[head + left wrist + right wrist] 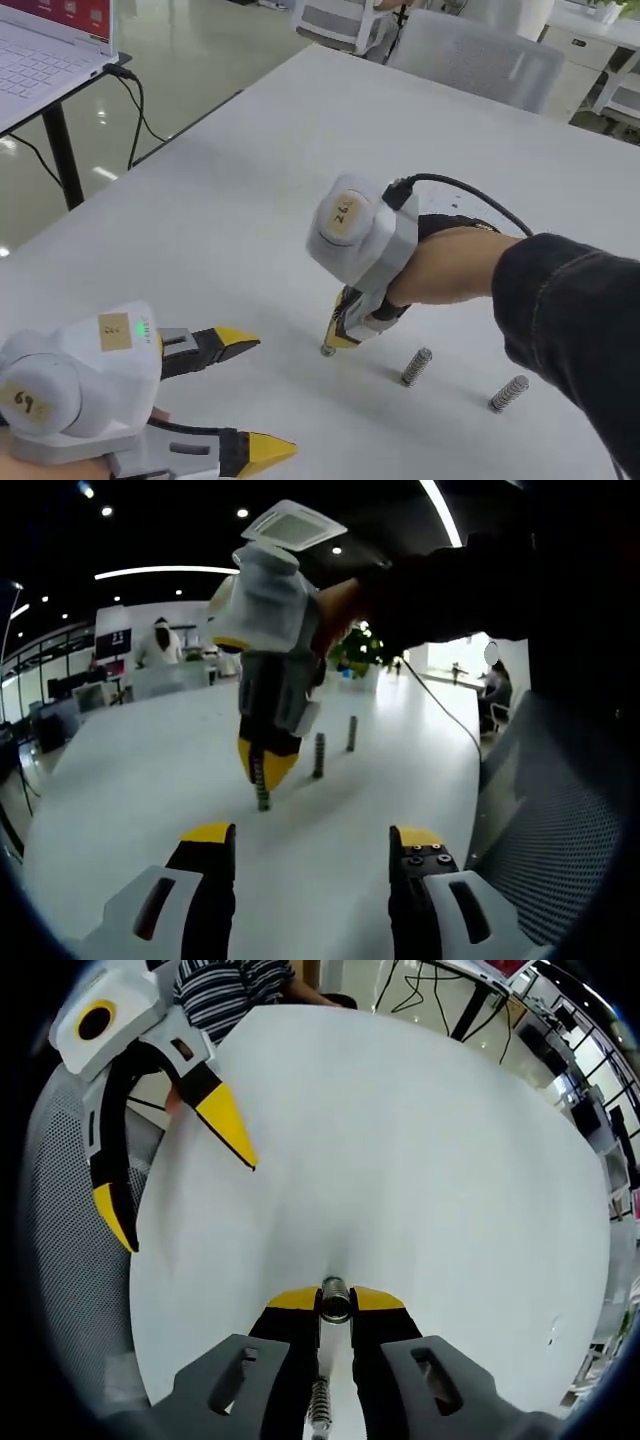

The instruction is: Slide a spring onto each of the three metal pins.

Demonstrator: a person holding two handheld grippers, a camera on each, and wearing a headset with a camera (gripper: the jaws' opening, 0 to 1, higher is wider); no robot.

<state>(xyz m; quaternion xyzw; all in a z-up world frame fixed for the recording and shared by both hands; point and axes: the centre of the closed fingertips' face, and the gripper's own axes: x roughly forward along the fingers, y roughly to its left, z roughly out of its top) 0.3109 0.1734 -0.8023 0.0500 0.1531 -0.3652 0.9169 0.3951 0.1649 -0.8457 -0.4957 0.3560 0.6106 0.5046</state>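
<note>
Spring [328, 349]: held upright in the closed jaws of the right gripper [343, 333], its lower end at or touching the table [250, 180], on the near part and well in from the left edge. In the right gripper view the spring is seen end-on between the yellow tips, so its long axis is judged to run in line with the jaws, pointing straight down. A pin beneath it cannot be made out. Two further springs [416, 367] [508, 393] are noted standing to the right. The left gripper [272, 395] is held apart to the left, jaws wide open and empty. The right gripper is the nearer; a straight downward push is judged to be required.
</note>
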